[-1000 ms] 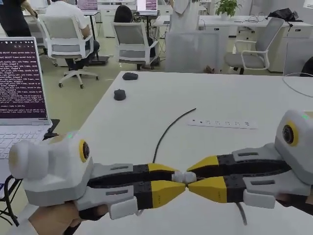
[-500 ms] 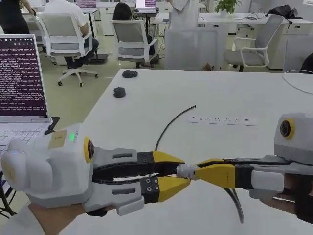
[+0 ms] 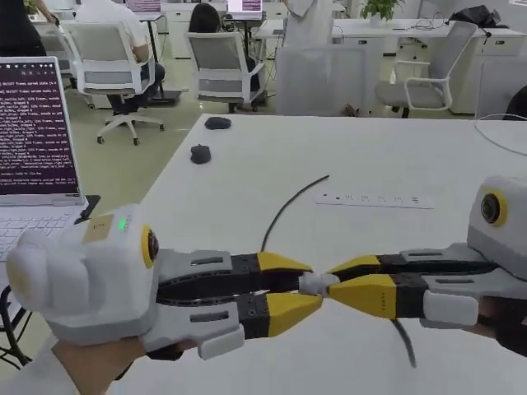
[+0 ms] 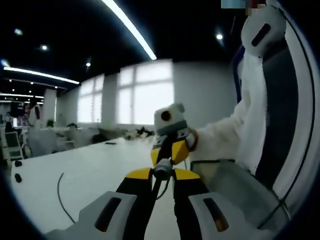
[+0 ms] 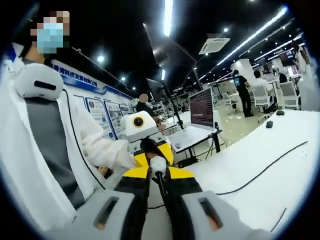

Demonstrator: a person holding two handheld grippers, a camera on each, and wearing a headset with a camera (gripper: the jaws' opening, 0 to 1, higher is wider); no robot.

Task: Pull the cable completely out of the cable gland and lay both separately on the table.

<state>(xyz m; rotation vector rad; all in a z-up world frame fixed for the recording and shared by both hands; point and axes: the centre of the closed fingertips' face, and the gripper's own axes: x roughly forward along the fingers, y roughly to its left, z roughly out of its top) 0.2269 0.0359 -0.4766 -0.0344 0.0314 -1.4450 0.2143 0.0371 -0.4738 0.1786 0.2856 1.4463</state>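
Purple screen (image 3: 37,123) illegible; left tongs (image 4: 162,175) grip gland (image 3: 314,284), right tongs (image 5: 159,175) cable (image 3: 284,216).

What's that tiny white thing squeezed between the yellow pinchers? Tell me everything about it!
That is the cable gland, a small whitish, plastic-looking round fitting. It is held above the white table, pinched in the left gripper's tips, the right gripper's tips meeting it. The black cable runs through it.

Right gripper (image 5: 158,176) pinched the cable (image 5: 265,168) just behind the gland (image 5: 158,164); left gripper (image 5: 156,155) faced it.
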